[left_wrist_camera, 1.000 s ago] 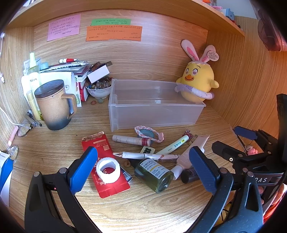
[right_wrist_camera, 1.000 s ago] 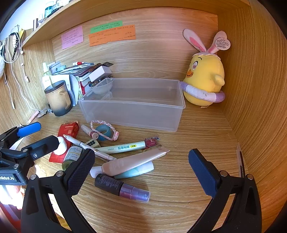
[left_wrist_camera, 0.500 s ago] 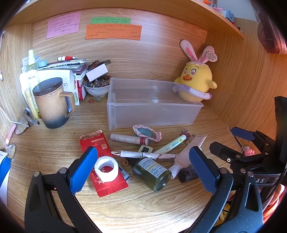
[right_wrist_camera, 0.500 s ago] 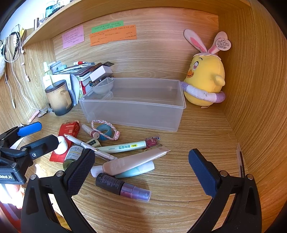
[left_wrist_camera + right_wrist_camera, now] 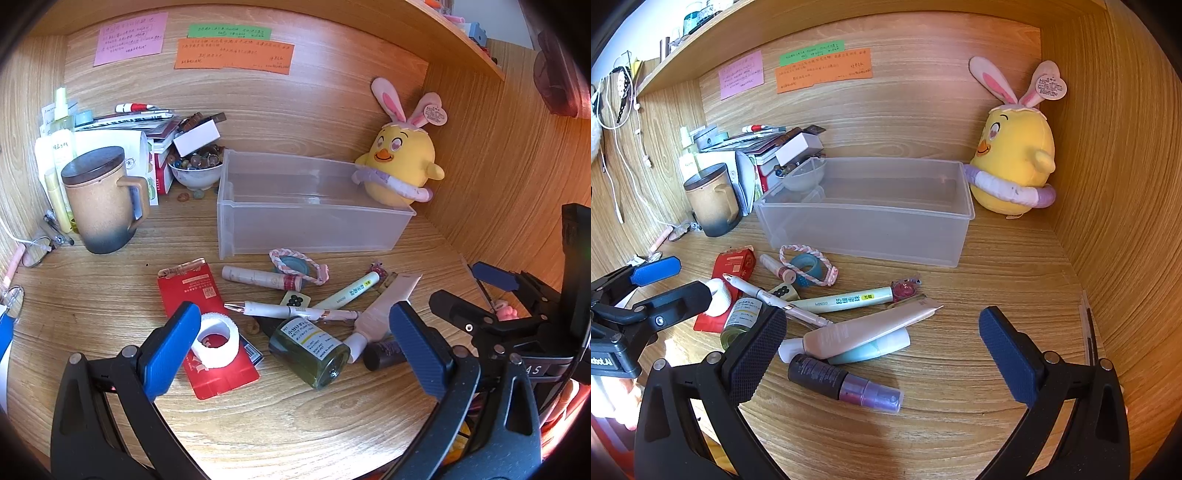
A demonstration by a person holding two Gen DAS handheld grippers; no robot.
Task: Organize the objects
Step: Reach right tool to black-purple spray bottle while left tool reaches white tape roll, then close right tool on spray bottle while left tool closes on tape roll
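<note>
Hovering wide-jawed, the left gripper (image 5: 291,349) is best lowered squarely over the green bottle (image 5: 309,350), lying at six o'clock from the clear bin (image 5: 314,225); the right gripper (image 5: 882,350) is held wide too.

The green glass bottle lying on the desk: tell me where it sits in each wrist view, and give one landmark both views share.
Left wrist: the green glass bottle lies low, just right of centre, between the open tongs, its base toward the camera.
Right wrist: it lies lower left, partly hidden behind the near tong finger.
Shared landmark: the white pen lying just beyond the bottle in both views.
</note>
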